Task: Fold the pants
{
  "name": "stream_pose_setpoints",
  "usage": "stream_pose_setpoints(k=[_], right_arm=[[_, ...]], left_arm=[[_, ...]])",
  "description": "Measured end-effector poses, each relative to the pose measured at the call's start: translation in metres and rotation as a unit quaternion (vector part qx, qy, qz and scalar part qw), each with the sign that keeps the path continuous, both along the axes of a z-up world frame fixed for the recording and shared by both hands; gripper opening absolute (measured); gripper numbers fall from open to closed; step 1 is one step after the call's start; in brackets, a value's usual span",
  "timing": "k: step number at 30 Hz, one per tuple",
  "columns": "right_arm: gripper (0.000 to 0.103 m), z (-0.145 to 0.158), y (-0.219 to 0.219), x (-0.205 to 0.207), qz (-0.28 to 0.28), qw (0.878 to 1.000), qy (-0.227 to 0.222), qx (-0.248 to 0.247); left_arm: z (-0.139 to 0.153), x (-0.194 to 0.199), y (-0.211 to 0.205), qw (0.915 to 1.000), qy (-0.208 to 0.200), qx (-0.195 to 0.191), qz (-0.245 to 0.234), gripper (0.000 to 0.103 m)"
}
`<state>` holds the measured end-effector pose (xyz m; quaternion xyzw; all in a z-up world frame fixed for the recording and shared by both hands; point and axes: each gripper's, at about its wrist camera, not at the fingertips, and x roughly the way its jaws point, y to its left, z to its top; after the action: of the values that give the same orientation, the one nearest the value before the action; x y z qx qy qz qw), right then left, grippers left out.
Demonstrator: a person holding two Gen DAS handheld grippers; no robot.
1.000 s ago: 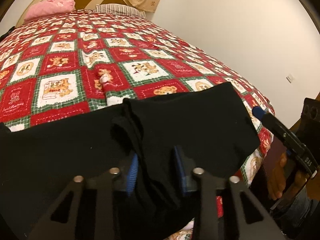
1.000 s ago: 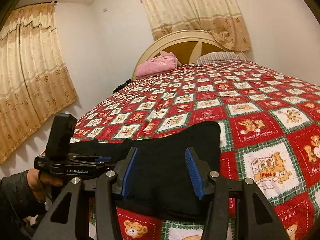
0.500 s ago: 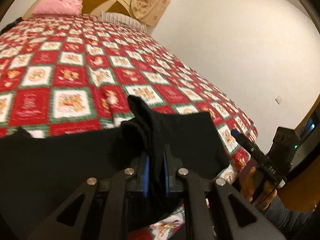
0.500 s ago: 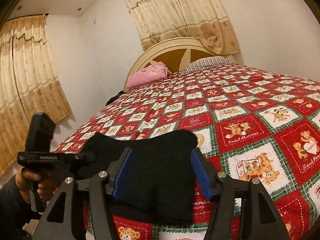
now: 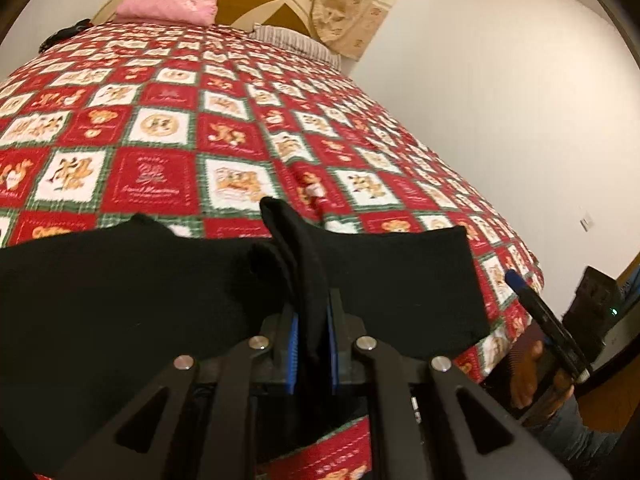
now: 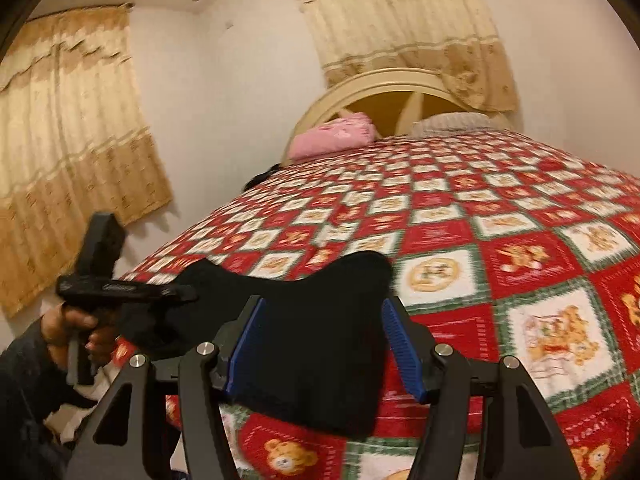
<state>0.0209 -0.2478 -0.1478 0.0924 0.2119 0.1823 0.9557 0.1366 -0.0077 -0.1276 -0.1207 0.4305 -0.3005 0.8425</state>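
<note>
Black pants (image 5: 120,288) lie across the near edge of the bed. My left gripper (image 5: 311,344) is shut on a raised fold of the pants, which stands up between its blue pads (image 5: 293,344). In the right wrist view the pants (image 6: 312,340) lie under my right gripper (image 6: 324,344), whose blue pads (image 6: 400,348) stand wide apart on either side of the cloth without pinching it. The right gripper also shows at the right edge of the left wrist view (image 5: 544,320), and the left gripper shows in the right wrist view (image 6: 120,288), held in a hand.
The bed carries a red, green and white teddy-bear quilt (image 5: 224,128). A pink pillow (image 5: 168,6) and a striped pillow (image 5: 292,40) lie by the arched headboard (image 6: 384,92). Curtains (image 6: 68,152) hang left; a white wall (image 5: 500,92) is right.
My left gripper closed on the pants fold about a second ago and has since lifted it. The right gripper stayed open and shifted slightly over the pants.
</note>
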Motion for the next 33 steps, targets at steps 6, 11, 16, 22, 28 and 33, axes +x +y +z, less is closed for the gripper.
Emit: stream_pose_setpoints(k=[6,11,16,22,28,33], right_arm=[[0.062,-0.011,0.034,0.001,0.055,0.997,0.018,-0.058],[0.062,-0.037,0.024,0.027,0.002,0.992,0.101,-0.077],[0.062,-0.032,0.012,0.025,-0.008,0.994,0.1,-0.045],[0.064,0.001,0.02,0.024,0.005,0.998,0.045,-0.042],[0.065,0.005,0.039,0.07,0.041,0.996,0.067,-0.046],[0.065,-0.028,0.016,0.104,-0.004,0.99,0.135,-0.028]], left_arm=[[-0.007,-0.001,0.005,0.9999,-0.002,0.01,0.006,0.012],[-0.024,-0.003,0.002,0.9992,-0.008,0.038,0.004,0.013],[-0.031,-0.007,0.004,0.9992,-0.016,0.036,0.006,0.015],[-0.032,-0.007,0.005,0.9988,-0.023,0.043,0.003,0.019],[-0.03,-0.01,0.002,0.9982,-0.031,0.051,0.006,0.022],[-0.03,-0.011,-0.001,0.9971,-0.042,0.063,0.003,0.036]])
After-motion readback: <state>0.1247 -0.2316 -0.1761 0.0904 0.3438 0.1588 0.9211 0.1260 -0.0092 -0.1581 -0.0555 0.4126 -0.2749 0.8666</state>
